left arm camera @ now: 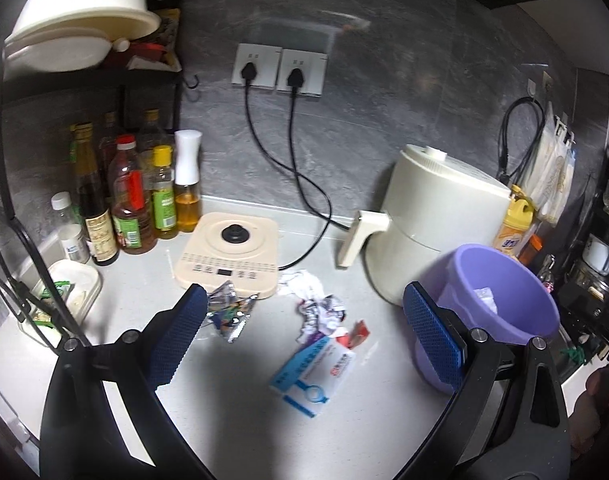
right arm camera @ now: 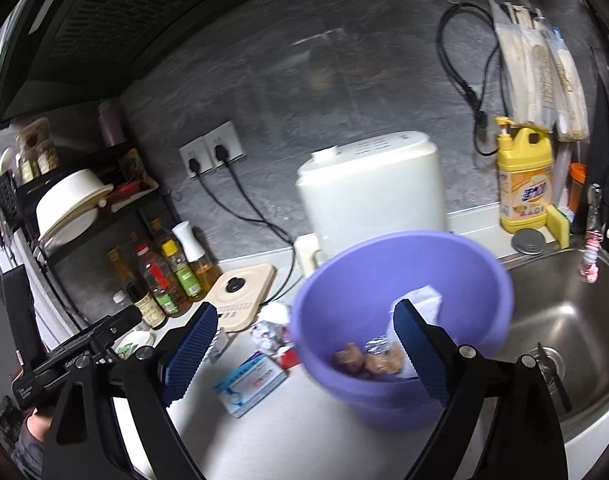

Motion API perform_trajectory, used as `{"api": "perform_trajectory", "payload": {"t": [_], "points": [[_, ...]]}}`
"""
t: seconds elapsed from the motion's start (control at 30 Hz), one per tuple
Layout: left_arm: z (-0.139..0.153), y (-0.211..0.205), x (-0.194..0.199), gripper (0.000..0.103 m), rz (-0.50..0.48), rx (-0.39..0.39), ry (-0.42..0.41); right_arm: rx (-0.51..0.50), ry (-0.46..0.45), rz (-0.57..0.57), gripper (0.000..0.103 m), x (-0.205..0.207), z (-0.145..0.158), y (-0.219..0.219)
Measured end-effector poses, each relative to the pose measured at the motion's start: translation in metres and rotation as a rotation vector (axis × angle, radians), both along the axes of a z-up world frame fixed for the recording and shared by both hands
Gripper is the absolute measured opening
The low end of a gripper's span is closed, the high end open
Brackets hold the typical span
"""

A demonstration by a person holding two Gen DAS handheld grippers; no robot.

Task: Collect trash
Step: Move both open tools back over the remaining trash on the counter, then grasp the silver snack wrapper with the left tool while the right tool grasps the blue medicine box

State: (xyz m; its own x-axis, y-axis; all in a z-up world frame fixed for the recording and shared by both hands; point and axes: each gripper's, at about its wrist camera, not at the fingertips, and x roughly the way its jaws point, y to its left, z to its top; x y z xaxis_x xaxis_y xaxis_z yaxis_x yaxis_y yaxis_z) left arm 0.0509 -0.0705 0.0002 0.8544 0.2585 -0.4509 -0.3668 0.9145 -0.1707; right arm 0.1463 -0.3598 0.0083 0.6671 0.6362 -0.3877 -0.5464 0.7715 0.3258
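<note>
While both pairs of jaws are standing wide apart with nothing between their pads, the trash is lying ahead of them on the white surface (left arm camera: 232, 420). The left gripper (left arm camera: 304, 336) is hovering over the litter: a blue-and-white carton (left arm camera: 312, 376) is lying between its jaws, a little toward the right one, with crumpled paper (left arm camera: 320, 308) just beyond it and a red scrap (left arm camera: 358, 334) beside that. A foil wrapper (left arm camera: 228, 314) is sitting just ahead of the left jaw's tip. A purple bucket (left arm camera: 516, 300) is standing beyond the right jaw, partly hidden by it. The right gripper (right arm camera: 304, 354) is facing the same bucket (right arm camera: 384, 264), whose bowl is filling the space between its jaws and reaching past the right one; brownish scraps (right arm camera: 364, 362), foil and white paper are lying inside. The carton (right arm camera: 250, 380) is resting near the left jaw, just inside it.
</note>
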Motion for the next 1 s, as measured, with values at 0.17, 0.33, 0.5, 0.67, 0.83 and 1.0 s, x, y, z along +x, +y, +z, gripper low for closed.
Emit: {"api": "perform_trajectory", "payload": {"t": [0.17, 0.33, 0.5, 0.67, 0.83, 1.0], "points": [[-0.007, 0.03, -0.007, 0.097, 0.013, 0.002, 0.015, -0.013, -0.002, 0.021, 0.088, -0.016, -0.006, 0.032], [-0.019, 0.055, -0.003, 0.097, -0.008, 0.006, 0.035, -0.033, -0.006, 0.028, 0.086, -0.028, -0.013, 0.063], [-0.038, 0.081, 0.01, 0.097, -0.029, -0.009, 0.054, -0.072, 0.027, -0.026, 0.083, -0.03, -0.03, 0.092], [-0.059, 0.102, 0.036, 0.097, -0.079, -0.006, 0.105, -0.097, 0.086, -0.064, 0.08, -0.029, -0.056, 0.121], [-0.085, 0.112, 0.066, 0.097, -0.14, -0.001, 0.176, -0.135, 0.15, -0.095, 0.08, -0.025, -0.083, 0.144], [-0.107, 0.117, 0.086, 0.097, -0.186, 0.006, 0.232, -0.154, 0.209, -0.136, 0.08, -0.021, -0.105, 0.155]]}}
